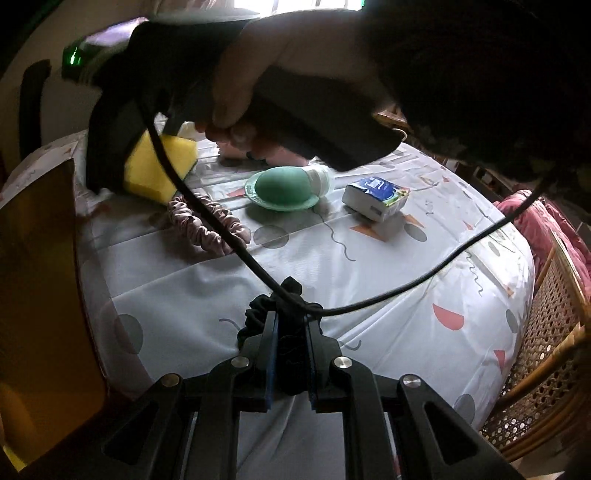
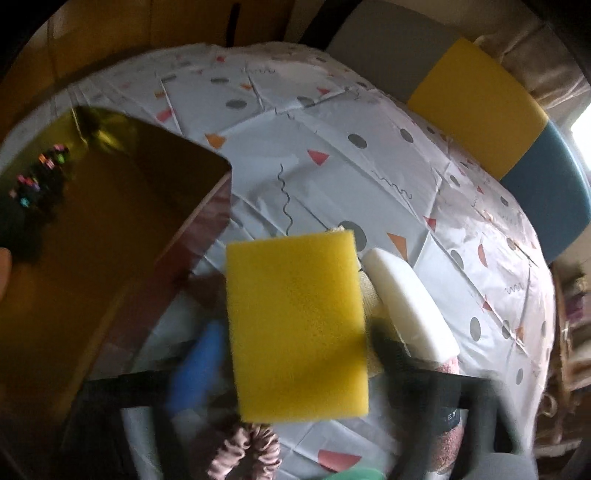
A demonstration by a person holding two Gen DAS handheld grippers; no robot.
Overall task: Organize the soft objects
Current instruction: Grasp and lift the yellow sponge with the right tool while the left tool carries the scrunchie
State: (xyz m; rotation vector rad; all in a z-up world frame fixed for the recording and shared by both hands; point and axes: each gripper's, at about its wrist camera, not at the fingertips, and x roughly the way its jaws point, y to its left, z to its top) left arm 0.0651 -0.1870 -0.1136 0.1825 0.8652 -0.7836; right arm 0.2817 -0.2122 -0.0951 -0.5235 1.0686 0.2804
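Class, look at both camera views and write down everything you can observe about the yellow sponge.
The yellow sponge is a thick rectangular block of porous foam, bright yellow, with squared edges and corners. In the right wrist view it sits between the blurred fingers of the right gripper, above the patterned tablecloth, with a white sponge beside it and a pink scrunchie below. Whether the pads press it is unclear.

dim, backlit by a bright window (image 1: 295,7); fisheye edges go black; right wrist view motion-blurred low down.
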